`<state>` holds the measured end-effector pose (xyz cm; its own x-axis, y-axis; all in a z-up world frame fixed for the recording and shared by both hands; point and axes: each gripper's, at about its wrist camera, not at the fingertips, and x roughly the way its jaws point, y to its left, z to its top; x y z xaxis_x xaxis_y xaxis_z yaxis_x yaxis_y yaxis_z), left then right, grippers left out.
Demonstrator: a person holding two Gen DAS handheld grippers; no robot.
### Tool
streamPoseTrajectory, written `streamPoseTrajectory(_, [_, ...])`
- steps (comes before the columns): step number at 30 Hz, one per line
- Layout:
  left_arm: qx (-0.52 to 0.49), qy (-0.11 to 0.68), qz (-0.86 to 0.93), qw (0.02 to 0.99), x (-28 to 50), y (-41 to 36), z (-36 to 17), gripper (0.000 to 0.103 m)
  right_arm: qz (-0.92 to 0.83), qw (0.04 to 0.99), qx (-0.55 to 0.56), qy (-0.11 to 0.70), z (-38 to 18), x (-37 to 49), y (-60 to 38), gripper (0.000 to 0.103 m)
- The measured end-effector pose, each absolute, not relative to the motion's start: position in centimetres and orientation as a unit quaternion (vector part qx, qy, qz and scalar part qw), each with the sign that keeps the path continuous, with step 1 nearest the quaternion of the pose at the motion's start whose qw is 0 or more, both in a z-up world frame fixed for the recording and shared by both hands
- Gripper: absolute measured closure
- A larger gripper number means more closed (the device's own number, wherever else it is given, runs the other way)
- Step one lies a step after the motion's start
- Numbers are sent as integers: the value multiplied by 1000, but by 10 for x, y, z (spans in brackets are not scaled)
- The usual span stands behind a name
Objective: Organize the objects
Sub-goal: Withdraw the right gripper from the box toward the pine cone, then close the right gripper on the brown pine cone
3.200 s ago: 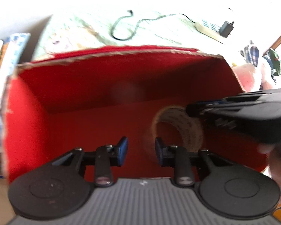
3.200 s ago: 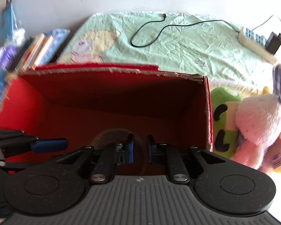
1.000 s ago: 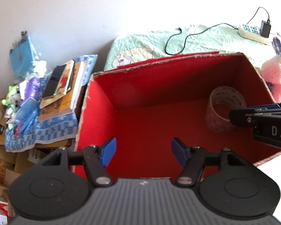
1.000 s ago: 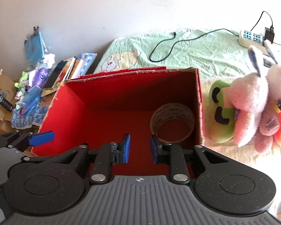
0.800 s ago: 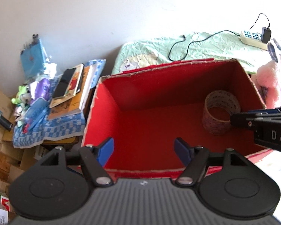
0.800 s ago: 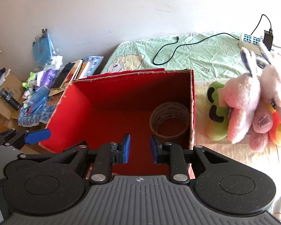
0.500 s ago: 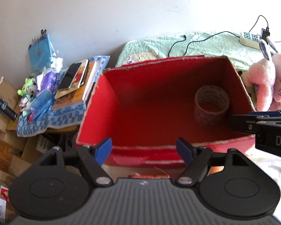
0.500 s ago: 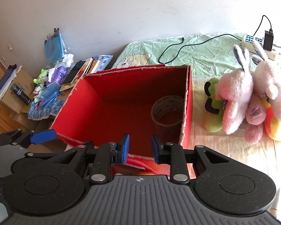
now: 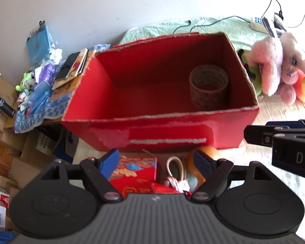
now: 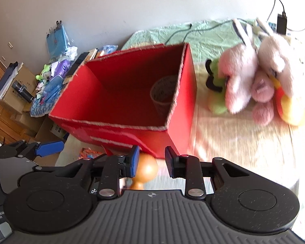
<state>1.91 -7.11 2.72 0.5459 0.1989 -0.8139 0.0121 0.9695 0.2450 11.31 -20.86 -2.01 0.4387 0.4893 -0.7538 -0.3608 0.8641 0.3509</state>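
A red cardboard box (image 9: pixel 172 138) (image 10: pixel 122 134) stands open on the bed, with a roll of brown tape (image 9: pixel 209 86) (image 10: pixel 163 93) upright in its right end. In front of the box lie a red patterned packet (image 9: pixel 136 172), a coiled pale cord (image 9: pixel 175 174) and an orange rounded object (image 9: pixel 207 152) (image 10: pixel 146 168). My left gripper (image 9: pixel 156 160) hangs open above these items, holding nothing. My right gripper (image 10: pixel 151 160) is open just above the orange object, which shows between its fingers. Each gripper appears at the edge of the other's view.
Pink, green and yellow plush toys (image 9: pixel 278 61) (image 10: pixel 254 75) lie right of the box. A green sheet (image 10: pixel 172 34) with a black cable and a power strip (image 9: pixel 258 21) is behind. Books and clutter (image 9: pixel 50 71) pile up left; cardboard boxes (image 9: pixel 14 142) stand below them.
Both grippers pulled back and up out of the box, leaving the tape roll inside. The right gripper's fingers, shut earlier, have spread apart. Items in front of the box came into view.
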Motion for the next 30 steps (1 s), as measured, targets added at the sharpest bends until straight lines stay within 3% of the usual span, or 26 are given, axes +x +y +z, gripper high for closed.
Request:
streamPoseTrajectory(18, [117,502,29,856,-6,-84,-2,20,241,799,125,536,-69,103,-248,66])
streamPoseTrajectory(30, [79,492,-123,858,-37,-84,-15,21,261,728,221,594,-111,108,-276,65])
